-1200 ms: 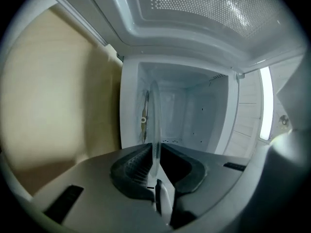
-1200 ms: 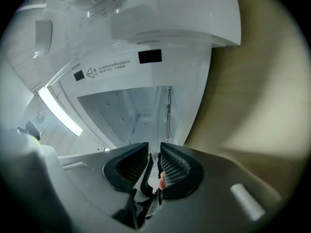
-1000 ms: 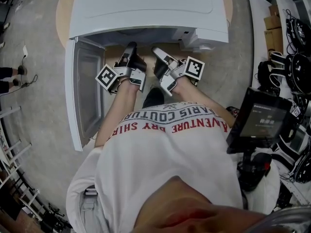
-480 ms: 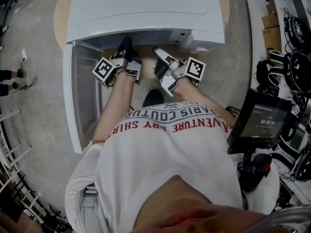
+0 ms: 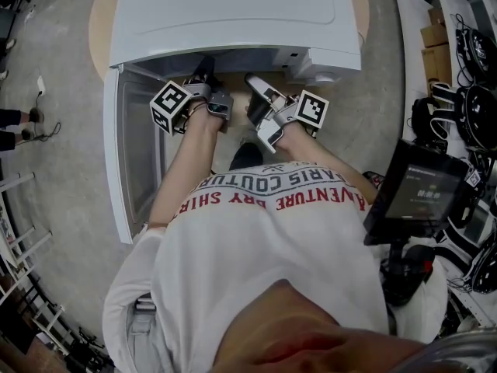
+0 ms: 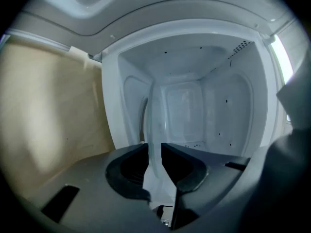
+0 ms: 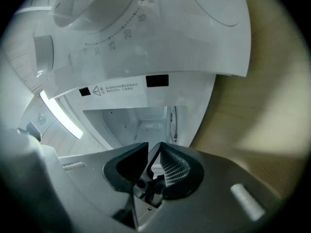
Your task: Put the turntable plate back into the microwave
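Note:
The clear glass turntable plate (image 6: 155, 115) stands edge-on between the jaws of my left gripper (image 6: 154, 148), reaching up into the white microwave cavity (image 6: 214, 106). Those jaws are opening, though the glass still fills the narrow gap between them. My right gripper (image 7: 154, 148) is shut, with a thin pale glass edge (image 7: 151, 165) caught between its jaws. In the head view both grippers sit side by side at the mouth of the microwave (image 5: 233, 14), left gripper (image 5: 205, 76) and right gripper (image 5: 253, 82); the plate itself is too clear to make out there.
The microwave door (image 5: 138, 162) hangs open to the left. The control panel with its dial (image 7: 112, 28) is above the right gripper. The microwave stands on a round wooden table (image 5: 99, 22). A screen on a stand (image 5: 415, 193) and shelves of gear lie to the right.
The left gripper has shifted left and a little forward toward the microwave mouth and rolled, its marker cube now facing up. The right gripper has stayed still.

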`<state>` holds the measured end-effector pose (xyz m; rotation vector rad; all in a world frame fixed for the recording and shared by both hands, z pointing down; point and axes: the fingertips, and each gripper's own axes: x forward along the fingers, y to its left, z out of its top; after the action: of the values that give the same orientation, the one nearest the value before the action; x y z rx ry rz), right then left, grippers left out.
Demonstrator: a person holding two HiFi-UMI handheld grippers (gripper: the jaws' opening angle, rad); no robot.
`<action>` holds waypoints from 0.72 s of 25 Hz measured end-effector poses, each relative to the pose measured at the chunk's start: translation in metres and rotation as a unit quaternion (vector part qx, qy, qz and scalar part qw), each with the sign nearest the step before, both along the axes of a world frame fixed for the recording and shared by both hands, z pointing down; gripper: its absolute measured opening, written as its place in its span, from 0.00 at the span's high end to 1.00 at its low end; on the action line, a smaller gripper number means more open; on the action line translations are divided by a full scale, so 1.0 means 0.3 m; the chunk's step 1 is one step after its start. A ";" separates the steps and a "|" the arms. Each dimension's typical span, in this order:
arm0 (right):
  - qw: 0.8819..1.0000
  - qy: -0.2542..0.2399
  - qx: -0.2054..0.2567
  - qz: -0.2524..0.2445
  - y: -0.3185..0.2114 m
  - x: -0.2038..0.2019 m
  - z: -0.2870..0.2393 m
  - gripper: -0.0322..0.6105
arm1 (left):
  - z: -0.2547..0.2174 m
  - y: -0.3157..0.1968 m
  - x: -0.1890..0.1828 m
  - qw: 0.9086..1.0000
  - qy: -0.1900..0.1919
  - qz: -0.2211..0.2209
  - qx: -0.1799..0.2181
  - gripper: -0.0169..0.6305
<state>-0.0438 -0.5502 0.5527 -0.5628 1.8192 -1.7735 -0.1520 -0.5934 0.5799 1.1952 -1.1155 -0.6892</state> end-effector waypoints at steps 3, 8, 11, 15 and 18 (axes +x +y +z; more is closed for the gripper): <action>1.000 0.010 -0.003 0.000 0.002 -0.002 0.009 0.87 | -0.032 -0.007 0.011 1.000 -0.017 0.011 0.005 0.77; 0.999 0.034 -0.006 0.007 -0.005 -0.003 0.021 0.87 | -0.079 -0.006 0.033 0.999 -0.018 0.033 0.011 0.60; 0.999 0.047 -0.007 0.005 -0.003 -0.012 0.025 0.86 | -0.092 0.005 0.038 0.999 -0.020 0.039 0.008 0.56; 0.998 0.056 -0.008 0.005 -0.004 -0.016 0.025 0.86 | -0.103 0.028 0.047 0.999 -0.013 0.045 0.014 0.55; 0.998 0.065 -0.006 0.005 -0.005 -0.015 0.027 0.86 | -0.096 0.042 0.054 0.999 -0.007 0.050 0.013 0.55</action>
<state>-0.0484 -0.5518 0.5608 -0.7047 1.8907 -1.7788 -0.1358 -0.5807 0.5511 1.2713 -1.0523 -0.6214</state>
